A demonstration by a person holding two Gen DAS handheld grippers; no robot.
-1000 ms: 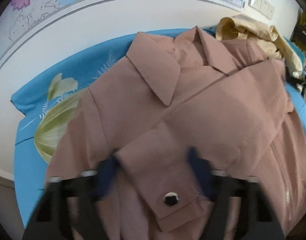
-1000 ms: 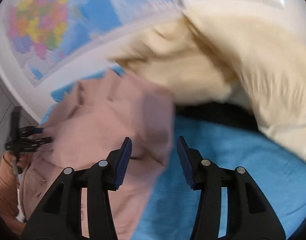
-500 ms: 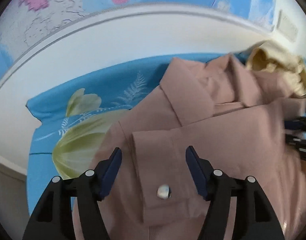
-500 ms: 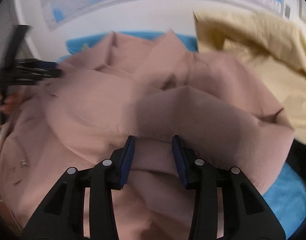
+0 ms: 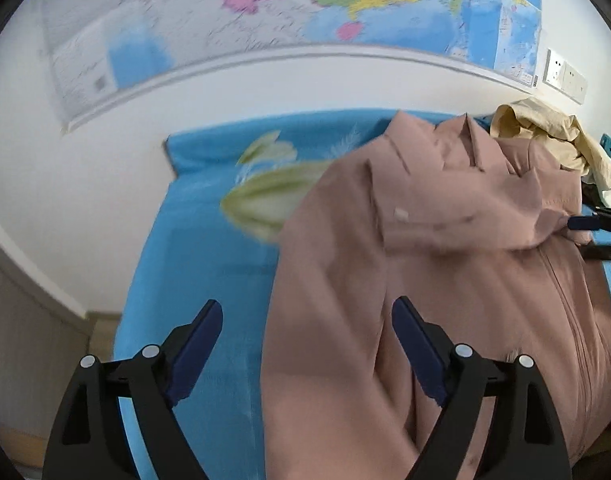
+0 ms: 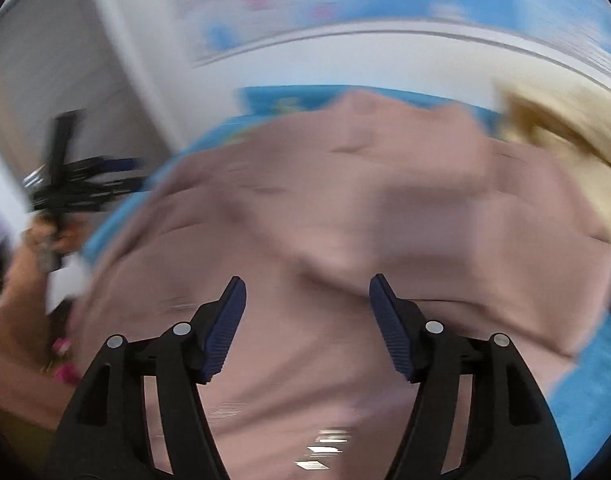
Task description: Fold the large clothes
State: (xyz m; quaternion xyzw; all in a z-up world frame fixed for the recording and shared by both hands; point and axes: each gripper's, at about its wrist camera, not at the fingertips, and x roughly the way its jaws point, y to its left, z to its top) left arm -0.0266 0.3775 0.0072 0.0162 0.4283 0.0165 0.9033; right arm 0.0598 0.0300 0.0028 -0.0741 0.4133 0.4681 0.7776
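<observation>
a blue floral sheet (image 5: 209, 248) below a wall map (image 5: 305, 12) carries the dusty pink jacket (image 5: 445, 280), spread collar-up with a cream garment (image 5: 545, 128) touching its far shoulder, while the left gripper (image 5: 307, 344) and right gripper (image 6: 307, 320) both gape wide, holding nothing

Even, soft indoor light, faint shadows in the folds of the pink jacket (image 5: 445, 264), heavy fisheye bending and dark corners, left view mildly smeared, right view badly motion-blurred, wall map (image 6: 345, 4) unreadable
</observation>
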